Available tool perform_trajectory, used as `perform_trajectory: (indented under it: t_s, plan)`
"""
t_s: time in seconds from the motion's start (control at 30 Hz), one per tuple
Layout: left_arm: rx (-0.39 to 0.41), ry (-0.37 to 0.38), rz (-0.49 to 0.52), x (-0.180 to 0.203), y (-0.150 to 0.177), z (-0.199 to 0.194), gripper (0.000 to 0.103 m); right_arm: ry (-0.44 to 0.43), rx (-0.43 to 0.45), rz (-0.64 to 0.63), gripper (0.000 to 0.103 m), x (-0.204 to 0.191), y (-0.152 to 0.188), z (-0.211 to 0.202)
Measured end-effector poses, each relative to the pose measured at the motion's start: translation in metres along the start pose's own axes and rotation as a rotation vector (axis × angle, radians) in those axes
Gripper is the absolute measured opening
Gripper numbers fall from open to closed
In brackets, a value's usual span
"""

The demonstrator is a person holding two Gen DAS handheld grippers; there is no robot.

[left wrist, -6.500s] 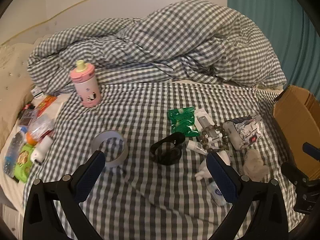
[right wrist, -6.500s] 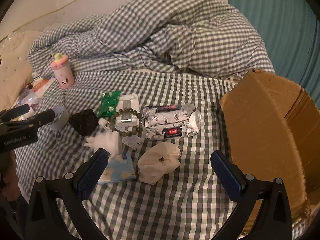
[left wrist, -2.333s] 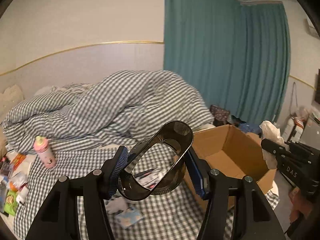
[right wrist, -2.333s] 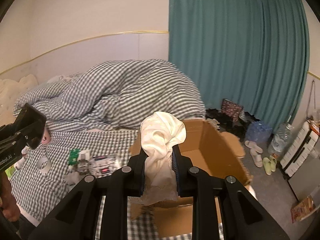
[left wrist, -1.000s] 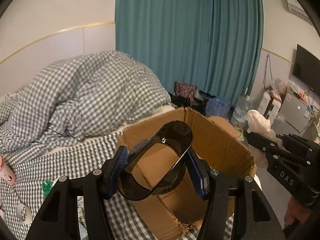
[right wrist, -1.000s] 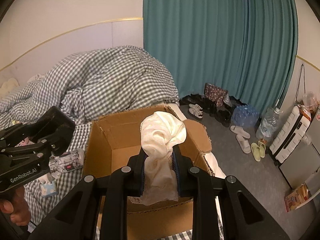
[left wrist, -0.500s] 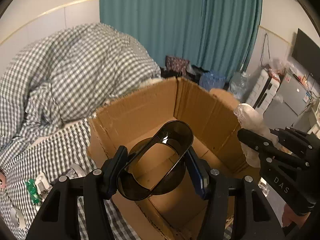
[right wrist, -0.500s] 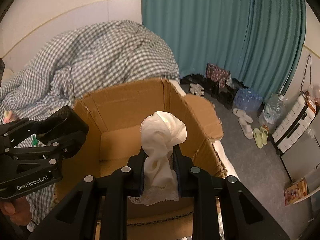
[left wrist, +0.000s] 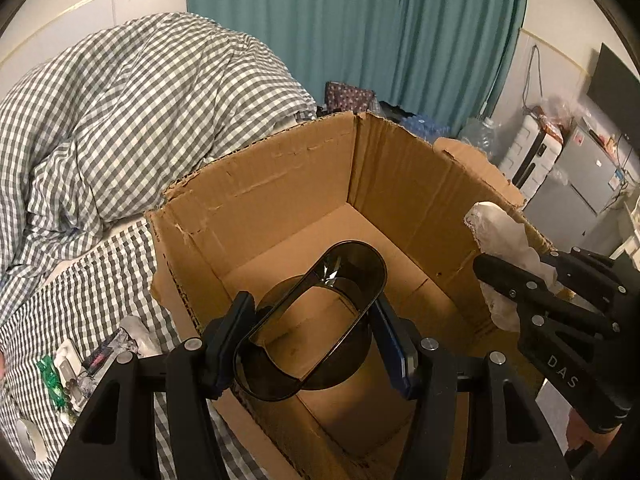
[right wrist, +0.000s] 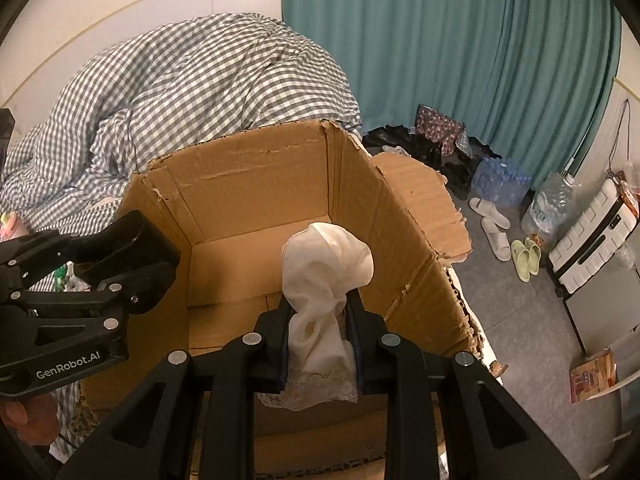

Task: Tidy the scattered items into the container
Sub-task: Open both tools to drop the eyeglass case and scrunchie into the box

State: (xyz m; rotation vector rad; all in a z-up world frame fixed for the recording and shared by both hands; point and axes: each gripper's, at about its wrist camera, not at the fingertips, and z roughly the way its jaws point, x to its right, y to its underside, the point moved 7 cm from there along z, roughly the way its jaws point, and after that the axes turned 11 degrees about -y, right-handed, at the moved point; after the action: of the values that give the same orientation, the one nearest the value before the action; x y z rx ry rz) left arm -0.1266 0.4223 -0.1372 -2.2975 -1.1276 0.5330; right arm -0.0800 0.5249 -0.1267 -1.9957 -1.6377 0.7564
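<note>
An open cardboard box (left wrist: 280, 184) stands at the bed's edge; it also shows in the right wrist view (right wrist: 248, 184). My left gripper (left wrist: 312, 340) is shut on a dark smoky plastic cup (left wrist: 316, 312), squeezed oval, held over the box's inside. My right gripper (right wrist: 318, 328) is shut on a crumpled white cloth (right wrist: 324, 276) and holds it above the box's near right side. The cloth (left wrist: 500, 236) and the right gripper show at the right of the left wrist view. The left gripper's body (right wrist: 80, 280) shows at the left of the right wrist view.
A heaped gingham duvet (left wrist: 120, 100) lies behind the box. Loose items (left wrist: 72, 364) and a tape roll (left wrist: 28, 436) lie on the checked sheet at the left. Teal curtains (right wrist: 440, 40), slippers (right wrist: 496, 228), water bottles and a white suitcase (right wrist: 592, 236) stand on the floor to the right.
Both grippers have moved from the bed over the box, carrying the cup and the cloth. Over the last second both have dropped lower toward the box's inside.
</note>
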Motion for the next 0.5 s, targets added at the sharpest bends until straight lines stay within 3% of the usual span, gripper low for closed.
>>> perform_trajectory:
  t_s: [0.13,0.37,0.43,0.5]
  plan:
    - [0.031,-0.015,0.004,0.0,-0.004,-0.007,0.082,-0.003,-0.002,0.0,0.023,-0.001,0.0,0.001]
    - [0.077,-0.058,0.013,-0.004,-0.009,-0.02,0.083,-0.011,-0.006,0.001,0.023,-0.003,0.003,0.003]
    - [0.081,-0.064,0.003,-0.008,-0.01,-0.023,0.083,-0.012,-0.004,0.001,0.027,-0.005,0.002,0.002]
    - [0.083,-0.067,-0.006,-0.012,-0.01,-0.025,0.083,-0.008,0.004,0.002,0.043,-0.005,0.001,-0.001]
